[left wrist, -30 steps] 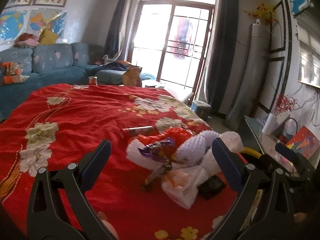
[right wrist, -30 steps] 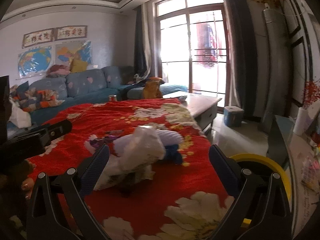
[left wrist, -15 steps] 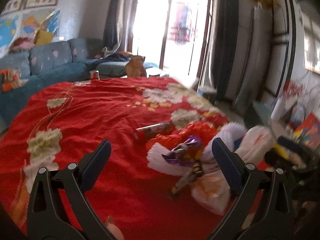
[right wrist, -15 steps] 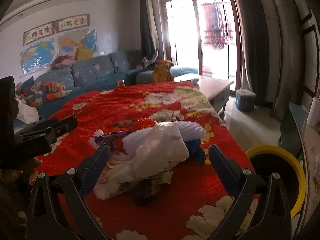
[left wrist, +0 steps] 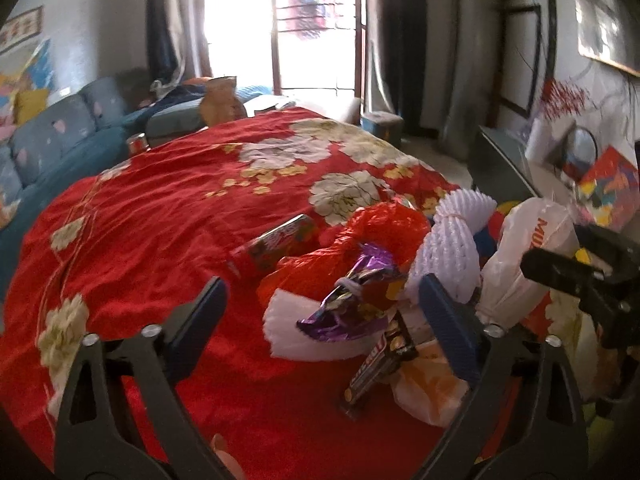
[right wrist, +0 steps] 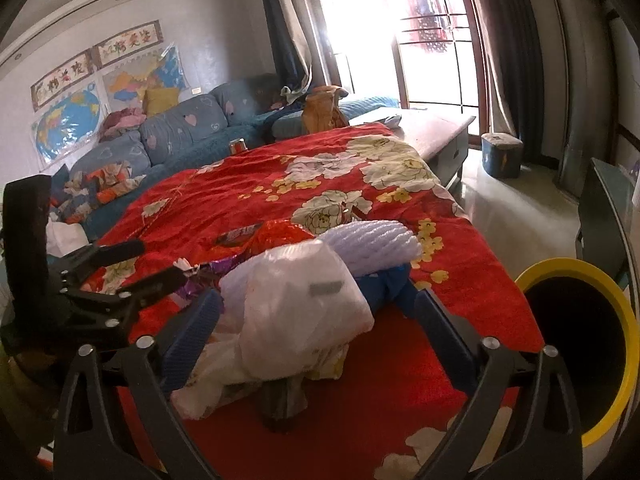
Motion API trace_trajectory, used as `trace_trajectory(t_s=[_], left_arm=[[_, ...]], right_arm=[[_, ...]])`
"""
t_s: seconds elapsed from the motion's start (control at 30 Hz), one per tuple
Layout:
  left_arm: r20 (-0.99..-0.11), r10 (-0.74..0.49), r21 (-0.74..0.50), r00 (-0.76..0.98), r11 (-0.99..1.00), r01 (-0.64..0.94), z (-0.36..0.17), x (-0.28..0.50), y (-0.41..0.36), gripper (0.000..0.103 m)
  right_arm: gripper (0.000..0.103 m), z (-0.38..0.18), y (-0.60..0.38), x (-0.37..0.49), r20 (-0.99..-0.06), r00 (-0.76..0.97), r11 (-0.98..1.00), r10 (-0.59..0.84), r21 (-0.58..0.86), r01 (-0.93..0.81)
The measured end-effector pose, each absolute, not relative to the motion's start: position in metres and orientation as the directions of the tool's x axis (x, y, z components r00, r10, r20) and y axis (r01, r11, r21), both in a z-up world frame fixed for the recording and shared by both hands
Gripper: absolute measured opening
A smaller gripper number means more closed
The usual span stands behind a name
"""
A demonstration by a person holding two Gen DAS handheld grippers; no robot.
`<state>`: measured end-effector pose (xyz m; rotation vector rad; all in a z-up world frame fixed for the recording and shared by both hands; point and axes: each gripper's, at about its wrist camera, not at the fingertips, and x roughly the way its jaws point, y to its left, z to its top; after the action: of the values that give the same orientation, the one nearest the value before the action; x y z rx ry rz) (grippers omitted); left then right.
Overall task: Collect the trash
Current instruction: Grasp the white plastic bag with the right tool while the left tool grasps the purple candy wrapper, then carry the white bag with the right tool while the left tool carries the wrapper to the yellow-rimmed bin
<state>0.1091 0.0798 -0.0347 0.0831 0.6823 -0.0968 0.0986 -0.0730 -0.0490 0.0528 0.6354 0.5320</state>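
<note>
A pile of trash lies on the red flowered cloth [left wrist: 168, 216]. It holds a purple foil wrapper [left wrist: 352, 300], a candy bar wrapper [left wrist: 376, 364], white foam netting [left wrist: 456, 240], a red plastic bag [left wrist: 372, 224] and a white plastic bag [right wrist: 296, 312]. A red snack packet [left wrist: 276, 244] lies just left of the pile. My left gripper [left wrist: 320, 324] is open, its jaws either side of the purple wrapper. My right gripper [right wrist: 316, 332] is open, straddling the white bag. A yellow-rimmed bin [right wrist: 580, 344] stands at the right.
A blue sofa [right wrist: 180, 132] runs along the far side. A drink can [right wrist: 238, 146] stands at the cloth's far edge. A low table [right wrist: 432, 128] and a small blue stool [right wrist: 502, 152] sit near the window. A cabinet [left wrist: 504, 168] with clutter is at the right.
Both grippers have moved in closer to the trash pile. The left gripper swung right, so the pile now sits between its jaws. Both stay open.
</note>
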Motion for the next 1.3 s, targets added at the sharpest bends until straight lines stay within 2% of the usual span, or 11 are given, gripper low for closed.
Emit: trace_trajectory(t_s=[0.1,0.3,0.4,0.47,0.53,0.6,0.7,1.3], left_arm=[[-0.658,-0.063,0.083,0.75,0.984,0.155,-0.036,0.122,0.07,0.073],[-0.714,-0.074,0.143,0.696,0.958,0.248,-0.046,0.136,0.053,0.06],[-0.738,-0.08,0.141,0.67,0.953,0.27,-0.051,0.143,0.052,0.059],[-0.748,-0.097,0.12,0.656,0.953,0.278,-0.053,0.146,0.054,0.054],[-0.758,-0.11,0.097,0.643,0.956,0.278,-0.055,0.148,0.056,0.036],[-0.764,-0.126,0.065,0.633,0.961,0.27,-0.057,0.149,0.061,0.033],[-0.759,-0.141,0.039,0.636,0.964,0.261,-0.056,0.149,0.066,0.019],[-0.624,-0.277,-0.144,0.731,0.96,0.24,-0.003,0.126,0.071,0.015]], right_arm=[[0.078,-0.05,-0.073,0.103,-0.563,0.659,0.86,0.498,0.22,-0.461],[0.066,-0.053,-0.074,0.109,-0.577,0.628,0.845,0.522,0.246,-0.475],[0.059,-0.054,-0.074,0.112,-0.579,0.612,0.833,0.539,0.256,-0.491],[0.056,-0.054,-0.073,0.112,-0.579,0.606,0.828,0.545,0.259,-0.497],[0.052,-0.055,-0.072,0.11,-0.58,0.599,0.823,0.552,0.262,-0.504],[0.049,-0.055,-0.074,0.109,-0.575,0.602,0.822,0.554,0.267,-0.502],[0.047,-0.053,-0.077,0.107,-0.563,0.61,0.822,0.557,0.271,-0.501],[0.045,-0.013,-0.108,0.094,-0.463,0.713,0.849,0.527,0.263,-0.458]])
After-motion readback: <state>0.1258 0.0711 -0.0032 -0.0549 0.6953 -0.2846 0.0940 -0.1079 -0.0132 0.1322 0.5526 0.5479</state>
